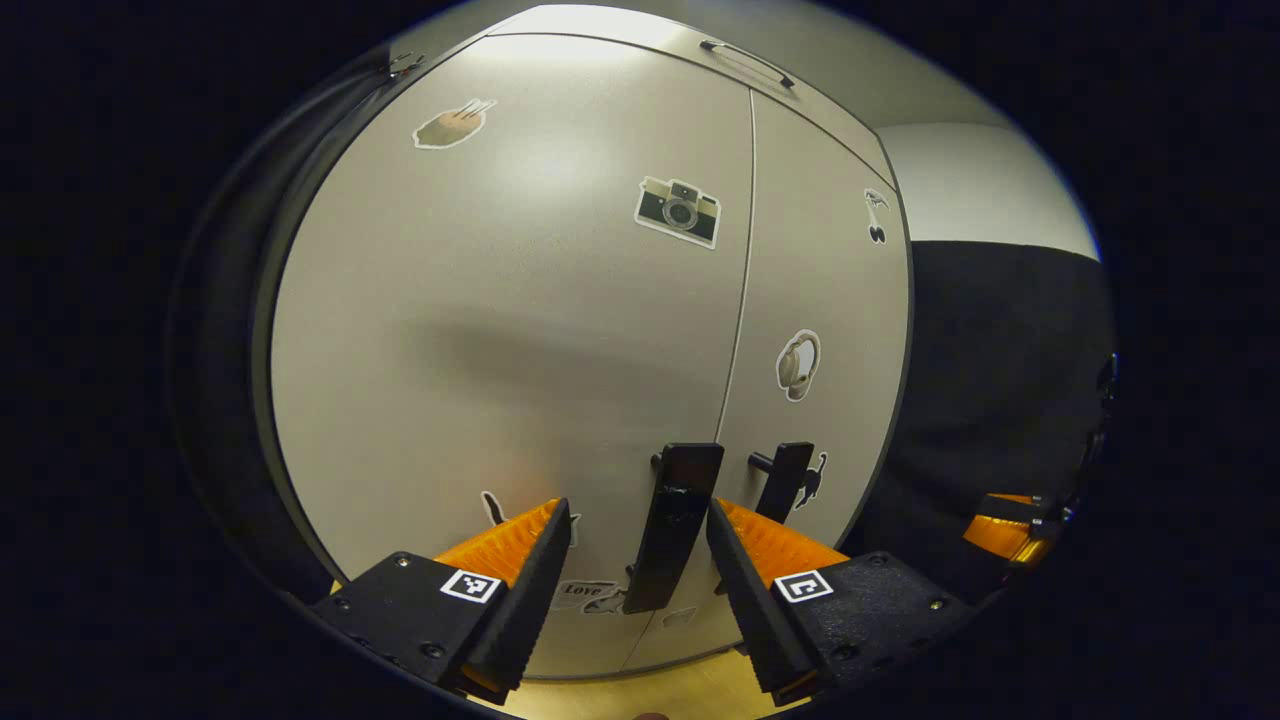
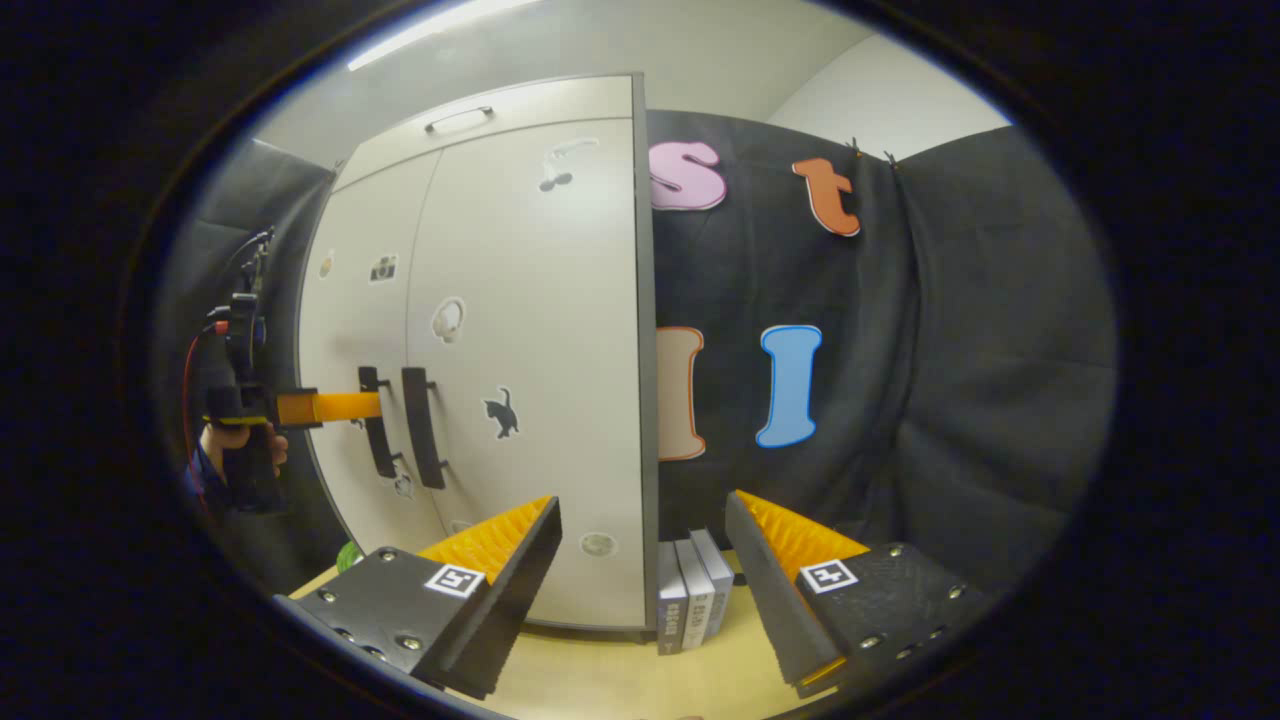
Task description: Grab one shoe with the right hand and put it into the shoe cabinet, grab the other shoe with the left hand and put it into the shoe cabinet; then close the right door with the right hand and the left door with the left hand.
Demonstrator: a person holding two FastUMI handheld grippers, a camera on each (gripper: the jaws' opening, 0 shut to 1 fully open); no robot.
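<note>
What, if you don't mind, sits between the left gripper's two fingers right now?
In the left gripper view, the left door's black handle stands upright between the open fingers of the left gripper, with a gap on each side. The right door's handle lies just beyond.

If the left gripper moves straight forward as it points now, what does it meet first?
Most likely the black vertical handle of the grey cabinet's left door. It stands between the open fingers of the left gripper, though how near it is cannot be judged.
</note>
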